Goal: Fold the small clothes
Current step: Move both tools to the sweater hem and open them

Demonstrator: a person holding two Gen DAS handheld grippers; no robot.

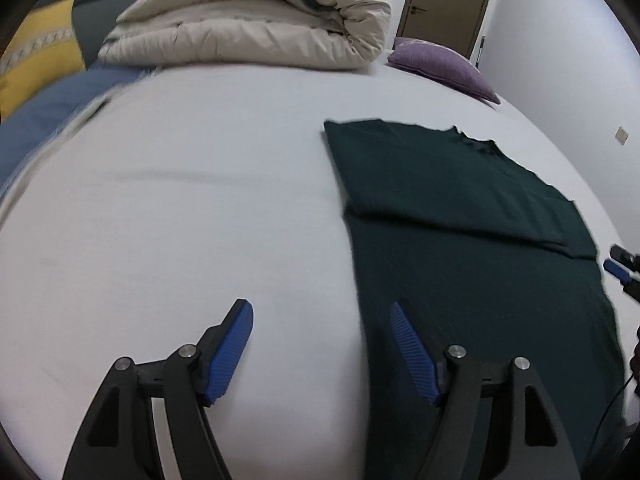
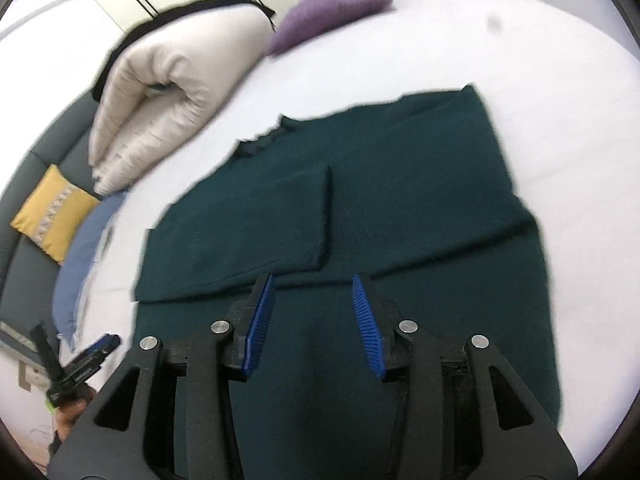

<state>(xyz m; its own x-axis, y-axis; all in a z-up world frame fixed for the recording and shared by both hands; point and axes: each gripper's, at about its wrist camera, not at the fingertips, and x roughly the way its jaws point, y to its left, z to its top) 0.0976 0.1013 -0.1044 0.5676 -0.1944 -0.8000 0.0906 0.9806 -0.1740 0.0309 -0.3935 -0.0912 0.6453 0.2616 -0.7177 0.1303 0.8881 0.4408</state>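
A dark green shirt (image 1: pixel 460 240) lies flat on the white bed (image 1: pixel 180 200), with its sides folded inward over the body. My left gripper (image 1: pixel 322 312) is open and empty, hovering over the shirt's left edge near its lower part. In the right wrist view the shirt (image 2: pixel 400 184) fills the middle, with one folded flap (image 2: pixel 248 220) on the left. My right gripper (image 2: pixel 313 284) is open and empty above the shirt's lower middle. The left gripper shows at the lower left of the right wrist view (image 2: pixel 86 360); the right gripper's tip shows at the right edge of the left wrist view (image 1: pixel 618 266).
A rolled beige duvet (image 1: pixel 256 24) lies at the bed's far side, with a purple pillow (image 1: pixel 444 64) to its right. A yellow cushion (image 1: pixel 36 60) and a blue cloth (image 1: pixel 48 112) lie at the left. A wooden door (image 1: pixel 448 4) stands behind.
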